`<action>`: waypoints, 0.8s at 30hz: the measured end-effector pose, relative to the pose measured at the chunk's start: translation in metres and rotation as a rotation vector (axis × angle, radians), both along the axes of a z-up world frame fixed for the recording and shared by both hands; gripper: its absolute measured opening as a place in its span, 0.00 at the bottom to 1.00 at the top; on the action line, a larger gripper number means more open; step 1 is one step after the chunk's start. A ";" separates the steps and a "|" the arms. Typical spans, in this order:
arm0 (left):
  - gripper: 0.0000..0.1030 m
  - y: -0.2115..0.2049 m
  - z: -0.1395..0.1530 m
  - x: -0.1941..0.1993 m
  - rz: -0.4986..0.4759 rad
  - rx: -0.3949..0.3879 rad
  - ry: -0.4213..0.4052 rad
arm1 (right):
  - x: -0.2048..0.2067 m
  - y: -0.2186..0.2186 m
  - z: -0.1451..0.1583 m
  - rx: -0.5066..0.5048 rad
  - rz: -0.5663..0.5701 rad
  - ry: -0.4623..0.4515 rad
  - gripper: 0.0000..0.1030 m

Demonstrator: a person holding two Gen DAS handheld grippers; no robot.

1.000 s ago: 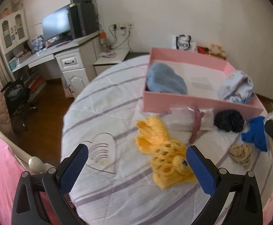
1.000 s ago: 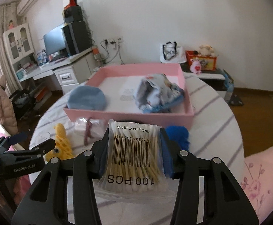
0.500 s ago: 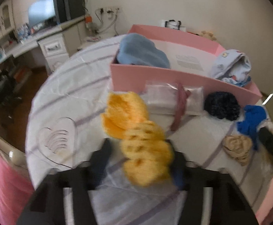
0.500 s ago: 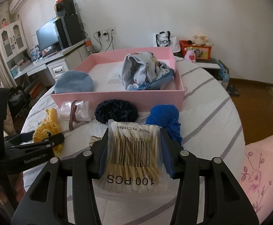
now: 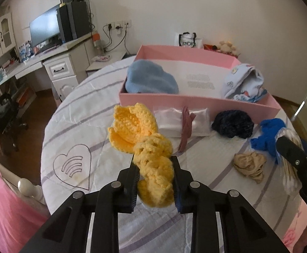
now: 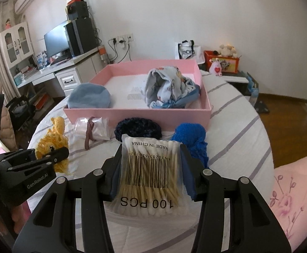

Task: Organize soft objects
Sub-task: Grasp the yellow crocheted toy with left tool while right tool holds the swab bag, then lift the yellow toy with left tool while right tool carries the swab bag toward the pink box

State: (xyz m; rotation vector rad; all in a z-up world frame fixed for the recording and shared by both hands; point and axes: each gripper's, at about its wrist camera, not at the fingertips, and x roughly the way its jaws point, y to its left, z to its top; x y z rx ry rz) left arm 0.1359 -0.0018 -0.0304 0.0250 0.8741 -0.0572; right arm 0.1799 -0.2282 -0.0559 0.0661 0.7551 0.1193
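My left gripper (image 5: 154, 168) is shut on a yellow crocheted toy (image 5: 151, 160) that lies on the round table; the toy also shows in the right wrist view (image 6: 52, 141). My right gripper (image 6: 151, 160) is shut on a clear bag of cotton swabs (image 6: 149, 177), held above the table's near side. A pink box (image 6: 136, 116) stands at the back of the table and holds a light blue hat (image 6: 89, 99) and a patterned baby garment (image 6: 168, 88).
In front of the box lie a clear packet with a brown band (image 5: 183, 122), a dark navy knit piece (image 5: 232, 123), a blue knit piece (image 5: 267, 132) and a beige fabric bundle (image 5: 249, 164). A desk with a monitor (image 5: 45, 29) stands to the left.
My left gripper moved forward to the yellow toy and closed on it. My right gripper, still holding the swab bag, pulled back a little from the box.
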 end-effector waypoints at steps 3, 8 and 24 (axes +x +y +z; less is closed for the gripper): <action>0.23 -0.001 0.011 -0.007 -0.001 0.014 -0.027 | -0.002 0.002 0.007 -0.005 0.000 -0.018 0.44; 0.23 -0.003 0.031 -0.021 -0.024 0.010 -0.067 | -0.007 0.001 0.021 -0.001 0.000 -0.054 0.44; 0.24 -0.011 0.100 -0.089 -0.025 0.030 -0.309 | -0.062 0.010 0.106 -0.019 0.007 -0.328 0.44</action>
